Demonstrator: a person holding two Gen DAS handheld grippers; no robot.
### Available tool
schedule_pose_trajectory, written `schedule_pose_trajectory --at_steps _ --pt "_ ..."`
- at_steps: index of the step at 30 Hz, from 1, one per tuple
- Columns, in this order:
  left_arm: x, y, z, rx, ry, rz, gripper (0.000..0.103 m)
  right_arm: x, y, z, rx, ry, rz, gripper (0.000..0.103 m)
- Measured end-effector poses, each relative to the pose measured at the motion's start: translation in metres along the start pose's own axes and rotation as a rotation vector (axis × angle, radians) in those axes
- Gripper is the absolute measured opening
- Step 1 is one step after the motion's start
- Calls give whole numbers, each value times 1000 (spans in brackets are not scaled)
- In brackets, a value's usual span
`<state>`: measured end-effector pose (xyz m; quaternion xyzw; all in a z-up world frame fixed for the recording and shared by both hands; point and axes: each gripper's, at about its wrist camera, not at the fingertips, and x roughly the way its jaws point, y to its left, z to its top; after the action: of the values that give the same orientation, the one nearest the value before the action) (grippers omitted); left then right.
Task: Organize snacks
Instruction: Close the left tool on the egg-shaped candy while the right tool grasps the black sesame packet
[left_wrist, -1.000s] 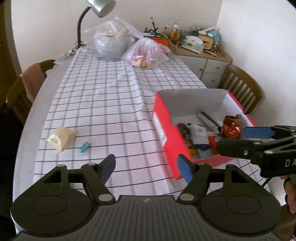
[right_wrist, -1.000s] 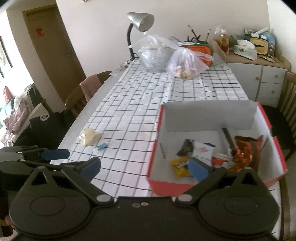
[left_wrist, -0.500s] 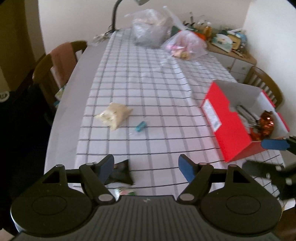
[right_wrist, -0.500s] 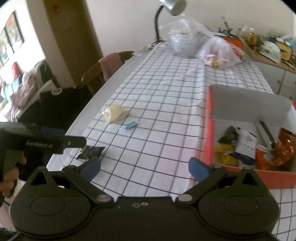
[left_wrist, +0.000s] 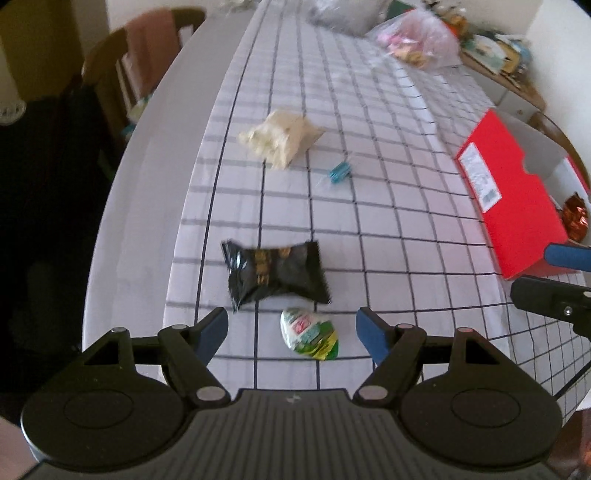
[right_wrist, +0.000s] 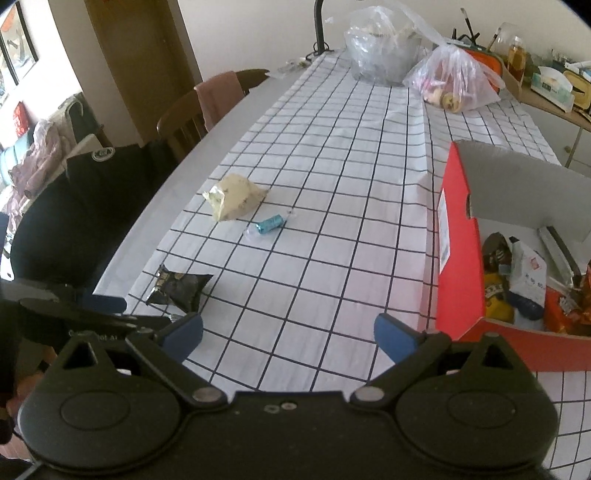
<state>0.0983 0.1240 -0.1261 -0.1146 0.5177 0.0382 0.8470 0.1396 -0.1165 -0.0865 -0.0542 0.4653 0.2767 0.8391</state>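
Snacks newly in view, black packet (left_wrist: 275, 275), egg-shaped sweet (left_wrist: 308, 333) (jaws apart)

– Where do the loose snacks lie on the table (left_wrist: 147, 206)?
– Egg-shaped sweet (left_wrist: 309, 333) nearest; crumpled packet (left_wrist: 275, 275) just beyond at eleven o'clock.
– Further on?
– Pale pouch (left_wrist: 282, 137) at twelve (small wrapped candy (left_wrist: 340, 172) at its four o'clock). Open box (left_wrist: 513, 192), holding more snacks, at two.

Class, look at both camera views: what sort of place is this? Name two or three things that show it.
Most likely a dining room in a home. A long table with a checked tablecloth, wooden chairs drawn up to it, and a cluttered sideboard against the wall all point to a lived-in house.
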Motion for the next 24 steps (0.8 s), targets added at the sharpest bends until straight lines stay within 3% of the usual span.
schedule_pose_trajectory --at_steps 11,21,24 --pt "22 -9 -17 -23 -2 44 75 21 -6 5 -27 55 -2 99" --pt "32 -24 -16 -32 4 96 56 64 -17 29 -65 95 56 96" --pt "35 -24 -17 -52 14 118 45 73 -12 36 -105 104 82 93"
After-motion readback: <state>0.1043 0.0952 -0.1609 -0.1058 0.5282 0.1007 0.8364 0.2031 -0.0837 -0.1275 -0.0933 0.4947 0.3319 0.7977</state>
